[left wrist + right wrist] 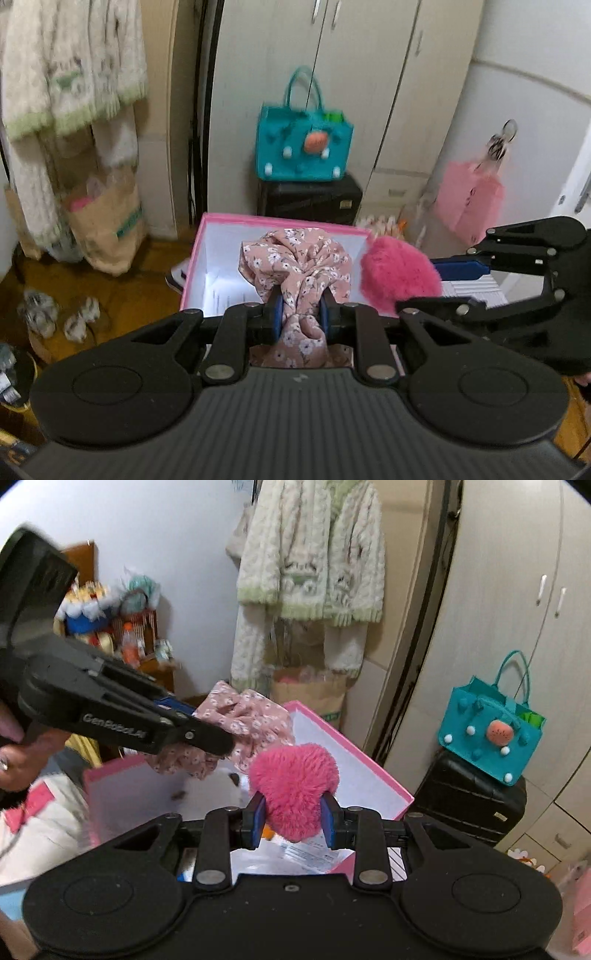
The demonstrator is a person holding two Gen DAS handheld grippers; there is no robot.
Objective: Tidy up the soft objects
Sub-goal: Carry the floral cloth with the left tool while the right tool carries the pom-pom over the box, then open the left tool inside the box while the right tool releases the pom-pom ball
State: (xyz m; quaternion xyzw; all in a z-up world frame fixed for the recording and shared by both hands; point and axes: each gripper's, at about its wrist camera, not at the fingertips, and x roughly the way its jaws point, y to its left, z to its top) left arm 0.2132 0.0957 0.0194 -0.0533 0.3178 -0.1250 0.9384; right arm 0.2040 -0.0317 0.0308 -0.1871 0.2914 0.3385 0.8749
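Floral scrunchie [295, 266] bunched, no clear axis.

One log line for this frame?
left gripper: shut on floral cloth | right gripper: shut on pink pompom | both over pink box

- The left gripper [301, 314] points forward and somewhat downward, its blue pads [277, 314] pinched tight on a bunch of floral fabric [295, 266].
- The right gripper [293, 818] tilts downward too, its pads [259, 818] pressed into either side of a pink fluffy ball [293, 771].
- The two grippers sit close beside each other, angled inward.
- A hand [14, 753] shows behind the left gripper's body, holding it from the rear.
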